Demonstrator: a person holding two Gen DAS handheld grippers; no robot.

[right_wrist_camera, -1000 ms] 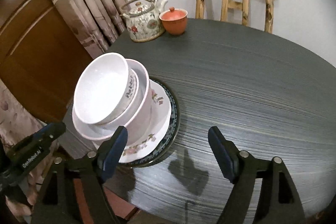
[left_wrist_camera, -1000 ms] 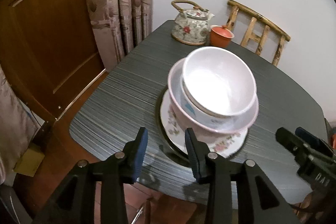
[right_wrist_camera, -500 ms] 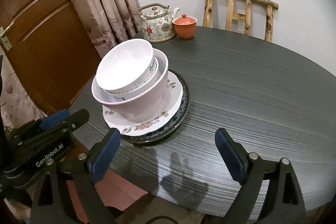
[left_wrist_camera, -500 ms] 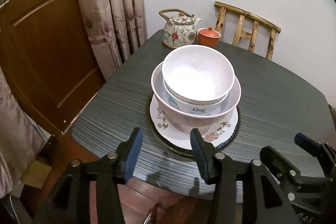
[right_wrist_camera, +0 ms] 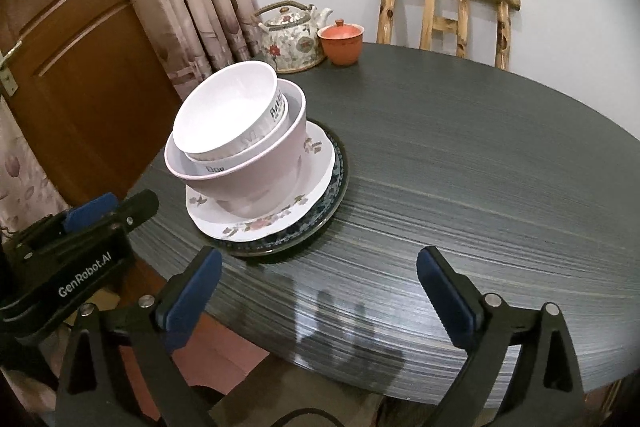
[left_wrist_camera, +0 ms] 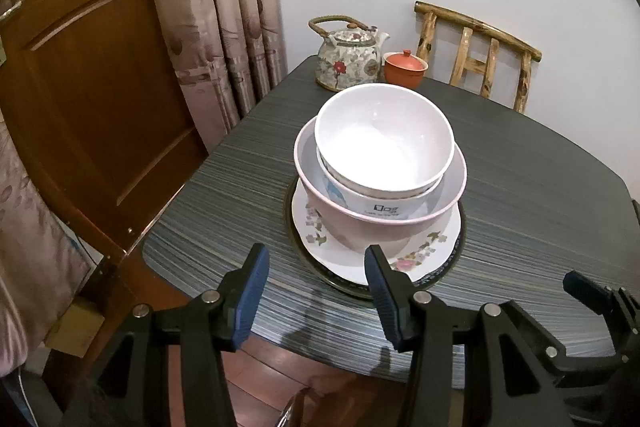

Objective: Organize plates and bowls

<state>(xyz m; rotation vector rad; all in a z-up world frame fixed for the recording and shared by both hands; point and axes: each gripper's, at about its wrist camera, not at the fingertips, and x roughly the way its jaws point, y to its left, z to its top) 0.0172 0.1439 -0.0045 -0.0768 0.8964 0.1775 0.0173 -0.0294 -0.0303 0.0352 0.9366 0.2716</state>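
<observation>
I see the dishes gathered in one stack near the table's [left_wrist_camera: 540, 163] left edge: a dark-rimmed plate [left_wrist_camera: 450, 273] at the bottom, a white floral plate [left_wrist_camera: 316, 223] on it, a large pink bowl [left_wrist_camera: 372, 231] standing on that, a printed white bowl [left_wrist_camera: 384, 205] nested inside the pink one, and a plain white bowl [left_wrist_camera: 384, 143] nested on top, tilted slightly toward the door. My left gripper [left_wrist_camera: 316, 287] hangs over the near table edge just in front of the stack, its blue-padded jaws partly apart with nothing between them; they have just been opening, and the right-hand pad sits in front of the floral plate's rim, though I cannot tell whether it touches it. My right gripper [right_wrist_camera: 318, 293] is to the right of the stack over bare tabletop, its jaws spread very wide and empty, and they too have just been opening further. In the right wrist view the left gripper's black body shows at the lower left, beside the stack. At the far side of the table stand a floral teapot [left_wrist_camera: 348, 61] and, just beside it, an orange lidded cup [left_wrist_camera: 404, 69]. A wooden chair [left_wrist_camera: 476, 55] backs against the white wall behind the table, and a patterned curtain [left_wrist_camera: 224, 7] hangs beside a brown wooden door [left_wrist_camera: 88, 67] on the left.
</observation>
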